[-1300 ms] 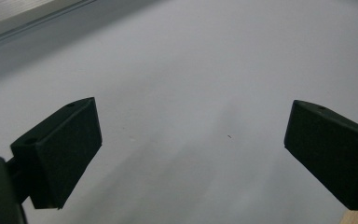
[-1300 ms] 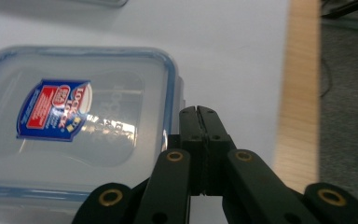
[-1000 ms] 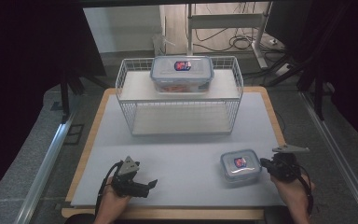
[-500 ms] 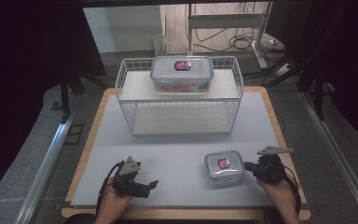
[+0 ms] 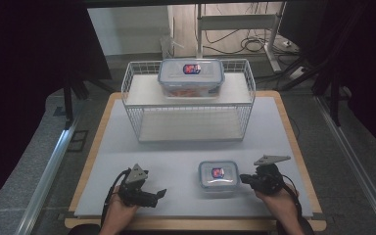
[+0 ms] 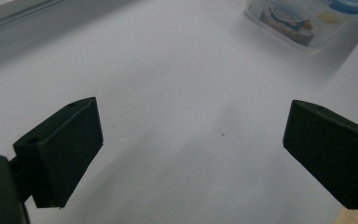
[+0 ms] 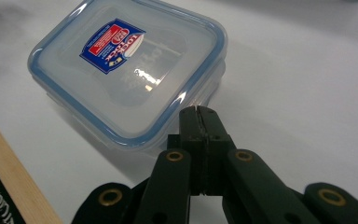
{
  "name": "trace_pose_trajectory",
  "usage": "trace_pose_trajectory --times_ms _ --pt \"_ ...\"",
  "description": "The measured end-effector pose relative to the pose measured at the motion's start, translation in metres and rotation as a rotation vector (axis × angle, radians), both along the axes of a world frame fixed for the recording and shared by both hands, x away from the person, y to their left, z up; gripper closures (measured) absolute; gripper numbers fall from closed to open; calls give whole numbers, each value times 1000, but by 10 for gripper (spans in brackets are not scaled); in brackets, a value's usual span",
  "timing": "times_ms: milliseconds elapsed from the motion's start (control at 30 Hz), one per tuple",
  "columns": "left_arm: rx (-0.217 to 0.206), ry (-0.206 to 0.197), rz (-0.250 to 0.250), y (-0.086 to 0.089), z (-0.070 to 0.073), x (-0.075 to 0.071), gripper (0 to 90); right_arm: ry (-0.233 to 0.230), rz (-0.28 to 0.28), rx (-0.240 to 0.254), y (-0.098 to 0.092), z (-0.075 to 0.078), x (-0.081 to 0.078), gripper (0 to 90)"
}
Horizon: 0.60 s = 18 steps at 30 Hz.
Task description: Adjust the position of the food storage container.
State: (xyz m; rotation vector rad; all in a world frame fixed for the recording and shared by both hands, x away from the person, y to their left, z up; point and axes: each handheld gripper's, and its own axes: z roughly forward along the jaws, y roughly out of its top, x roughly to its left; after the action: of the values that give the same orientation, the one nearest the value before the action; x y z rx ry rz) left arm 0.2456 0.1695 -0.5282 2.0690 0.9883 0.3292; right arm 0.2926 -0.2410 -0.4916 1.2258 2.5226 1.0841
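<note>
The small square clear plastic box with a blue-rimmed lid [image 5: 218,175] lies flat on the pale desk [image 5: 176,156], near its front edge. The right tool [image 7: 199,112], clenched with nothing between its jaws, presses its tip against the box's side, apparently to nudge it. The left tool [image 5: 159,194] rests released, well apart. Behind stands a white wire rack [image 5: 188,105] carrying a larger lidded box [image 5: 191,77].

A pale grey surface [image 5: 127,147] with a wooden edge carries a white wire rack [image 5: 188,110] at the back and a small blue-rimmed lidded container [image 5: 218,175] near the front
</note>
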Motion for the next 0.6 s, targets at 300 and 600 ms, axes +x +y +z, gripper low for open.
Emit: trace_pose_trajectory --times_ms 300,600 --pt "4 8 -1 0 0 1 50 -7 90 -3 33 -4 4 900" --pt "9 12 -6 1 0 1 55 -30 139 2 58 -6 7 900"
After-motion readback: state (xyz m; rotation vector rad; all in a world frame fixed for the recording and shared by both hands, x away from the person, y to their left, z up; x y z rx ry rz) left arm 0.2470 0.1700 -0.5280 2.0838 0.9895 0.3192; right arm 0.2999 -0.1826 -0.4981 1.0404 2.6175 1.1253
